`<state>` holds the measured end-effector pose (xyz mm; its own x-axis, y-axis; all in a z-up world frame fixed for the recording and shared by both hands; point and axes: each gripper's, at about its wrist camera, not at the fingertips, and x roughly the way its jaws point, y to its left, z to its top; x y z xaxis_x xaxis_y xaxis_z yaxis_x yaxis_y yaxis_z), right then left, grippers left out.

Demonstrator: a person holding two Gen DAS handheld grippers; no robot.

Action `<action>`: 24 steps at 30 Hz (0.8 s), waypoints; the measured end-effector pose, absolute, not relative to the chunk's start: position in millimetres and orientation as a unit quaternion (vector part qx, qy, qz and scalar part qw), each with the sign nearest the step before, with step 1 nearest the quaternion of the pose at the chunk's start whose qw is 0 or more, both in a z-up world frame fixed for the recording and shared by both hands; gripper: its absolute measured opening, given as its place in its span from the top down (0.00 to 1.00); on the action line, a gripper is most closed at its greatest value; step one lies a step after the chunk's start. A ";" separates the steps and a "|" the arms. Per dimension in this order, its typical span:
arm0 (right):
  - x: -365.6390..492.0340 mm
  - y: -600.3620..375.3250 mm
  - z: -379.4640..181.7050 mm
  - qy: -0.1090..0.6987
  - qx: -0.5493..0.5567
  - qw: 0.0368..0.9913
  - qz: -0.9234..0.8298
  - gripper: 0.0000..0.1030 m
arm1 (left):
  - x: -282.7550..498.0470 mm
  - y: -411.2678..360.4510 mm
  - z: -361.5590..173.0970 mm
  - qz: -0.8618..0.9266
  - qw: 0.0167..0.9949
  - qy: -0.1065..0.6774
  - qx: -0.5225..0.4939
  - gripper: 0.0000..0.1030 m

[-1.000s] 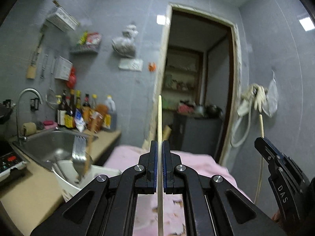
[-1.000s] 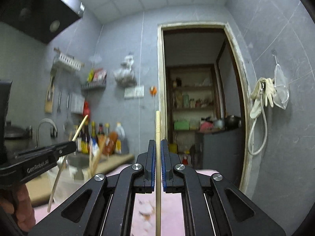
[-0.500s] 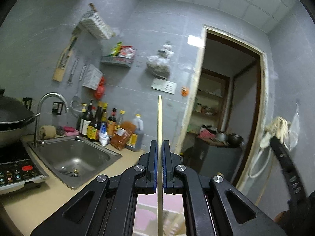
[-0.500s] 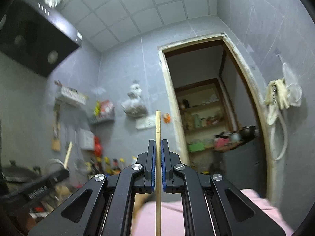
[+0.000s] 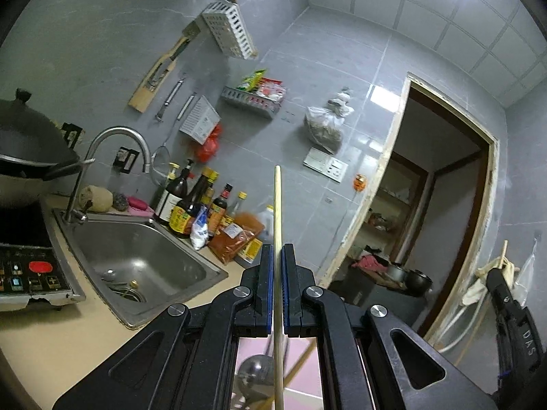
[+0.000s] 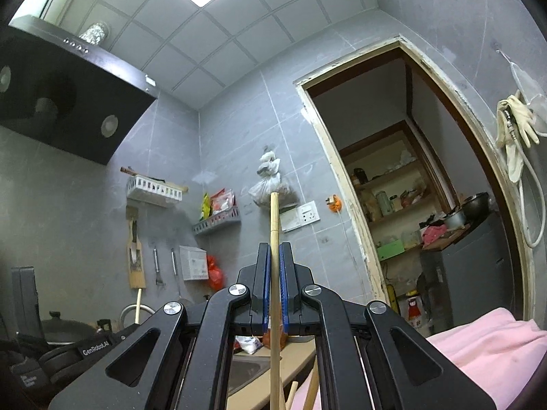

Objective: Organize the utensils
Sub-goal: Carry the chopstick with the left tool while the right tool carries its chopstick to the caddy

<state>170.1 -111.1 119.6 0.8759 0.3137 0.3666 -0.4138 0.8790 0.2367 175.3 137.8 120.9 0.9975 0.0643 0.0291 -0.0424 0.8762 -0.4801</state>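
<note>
My left gripper (image 5: 277, 249) is shut on a pale wooden chopstick (image 5: 277, 212) that stands upright between its blue pads, raised high over the counter. My right gripper (image 6: 275, 247) is shut on another wooden chopstick (image 6: 274, 218), also upright. The right gripper also shows at the right edge of the left wrist view (image 5: 512, 314), and the left one at the lower left of the right wrist view (image 6: 78, 345). A white slotted utensil holder (image 5: 229, 30) hangs high on the wall; it also shows in the right wrist view (image 6: 154, 189). A metal ladle (image 5: 254, 372) and more chopsticks lie below the left gripper.
A steel sink (image 5: 136, 256) with a tap (image 5: 112, 150) sits in the beige counter (image 5: 51, 341). Sauce bottles (image 5: 195, 205) line the wall. A wok (image 5: 24, 150), a range hood (image 6: 61, 99), a pink cloth (image 6: 485, 348) and an open doorway (image 6: 410, 205) surround the space.
Both grippers have tilted upward and risen with their chopsticks. The white bowl of utensils has dropped out of the left view; the wall holder now appears higher and closer.
</note>
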 end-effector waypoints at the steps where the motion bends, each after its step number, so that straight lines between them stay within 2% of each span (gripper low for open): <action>1: 171.3 -109.4 118.1 -0.162 0.155 0.956 0.189 0.97 | 176.7 138.2 116.8 0.034 0.968 -0.024 -0.249 0.98; 13: 183.1 -86.9 93.8 -0.150 0.121 0.965 0.177 0.97 | 178.1 126.3 97.9 0.068 0.969 -0.046 -0.234 0.98; 24: 188.8 -78.5 79.5 -0.130 0.098 0.970 0.182 0.97 | 180.3 101.2 84.1 0.093 0.981 -0.038 -0.169 0.98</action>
